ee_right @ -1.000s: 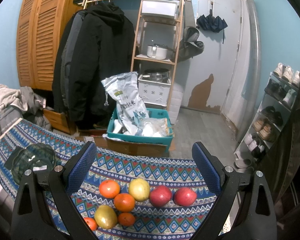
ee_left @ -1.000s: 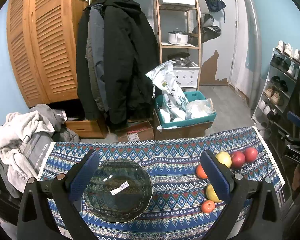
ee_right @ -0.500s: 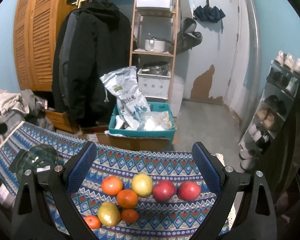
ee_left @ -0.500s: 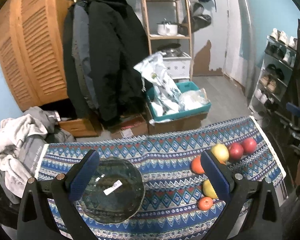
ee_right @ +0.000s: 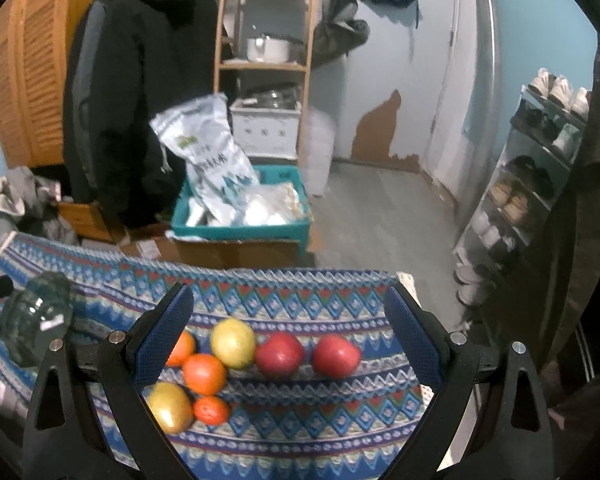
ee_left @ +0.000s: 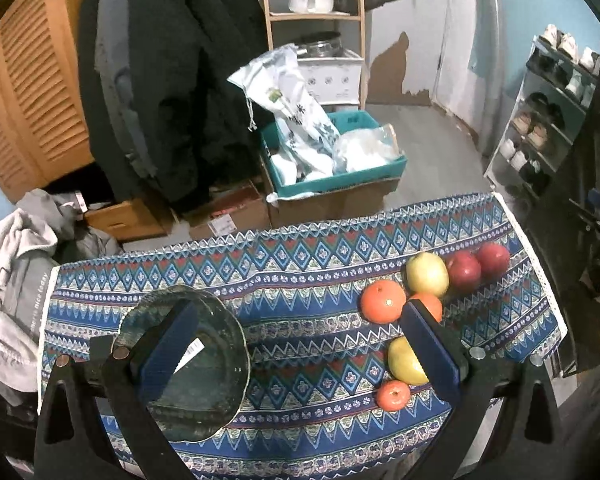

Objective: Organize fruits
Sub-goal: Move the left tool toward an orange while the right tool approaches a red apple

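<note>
right gripper (ee_right: 288,344): wide open, holds nothing, up over the fruit
left gripper (ee_left: 300,348): wide open too, nothing in it, one finger over the glass bowl (ee_left: 228,396)
fruits: red apples (ee_right: 279,355), yellow apple (ee_right: 233,343), oranges (ee_right: 204,373) bunched on the cloth (ee_right: 300,304), right side, well apart from bowl
risk: round fruit packed tight & near cloth edge, a bump could roll one off
risk 2: bowl is glass, a hard poke might chip it

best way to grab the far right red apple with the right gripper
Grip the rightmost red apple across its round middle, coming from above. The right gripper is open over the fruit. Its right flank faces bare tablecloth; the other red apple sits close on its left, so angle the jaws front-to-back.
</note>
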The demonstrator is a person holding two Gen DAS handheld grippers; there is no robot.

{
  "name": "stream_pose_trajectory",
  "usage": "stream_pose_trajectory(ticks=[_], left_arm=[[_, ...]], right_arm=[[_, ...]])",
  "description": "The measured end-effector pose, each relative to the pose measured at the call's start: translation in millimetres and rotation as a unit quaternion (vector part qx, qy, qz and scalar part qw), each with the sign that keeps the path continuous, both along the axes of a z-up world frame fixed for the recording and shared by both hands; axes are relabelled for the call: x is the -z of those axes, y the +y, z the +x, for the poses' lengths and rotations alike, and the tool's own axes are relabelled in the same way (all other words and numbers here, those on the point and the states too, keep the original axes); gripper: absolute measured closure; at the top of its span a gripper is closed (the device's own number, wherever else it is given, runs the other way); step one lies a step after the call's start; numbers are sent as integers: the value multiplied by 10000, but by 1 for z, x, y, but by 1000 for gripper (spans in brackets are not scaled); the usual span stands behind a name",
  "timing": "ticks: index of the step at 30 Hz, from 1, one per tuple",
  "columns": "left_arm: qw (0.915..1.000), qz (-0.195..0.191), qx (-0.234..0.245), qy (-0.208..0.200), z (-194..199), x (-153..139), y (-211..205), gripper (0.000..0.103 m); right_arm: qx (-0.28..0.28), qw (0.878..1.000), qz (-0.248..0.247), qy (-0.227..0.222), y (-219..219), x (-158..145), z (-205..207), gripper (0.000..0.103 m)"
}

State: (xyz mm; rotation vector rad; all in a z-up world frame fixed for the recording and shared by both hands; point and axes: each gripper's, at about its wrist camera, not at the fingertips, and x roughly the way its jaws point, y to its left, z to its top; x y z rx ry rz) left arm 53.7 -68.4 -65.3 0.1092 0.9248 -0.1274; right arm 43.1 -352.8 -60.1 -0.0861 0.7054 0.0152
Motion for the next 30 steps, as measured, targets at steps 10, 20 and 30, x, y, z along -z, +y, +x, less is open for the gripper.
stream_pose_trajectory(ticks=[10, 20, 30], left_arm=[[9986, -49, 76, 513, 29, 26, -22, 1], [9946, -200, 205, 1001, 63, 54, -50, 1], [9894, -65, 290, 1422, 91, 101, -74, 1]], right_arm=[[278, 9960, 181, 827, -31, 29, 33, 9], [313, 9888, -141, 1450, -51, 64, 73, 9], [514, 9798, 93, 1931, -70, 111, 100, 9]])
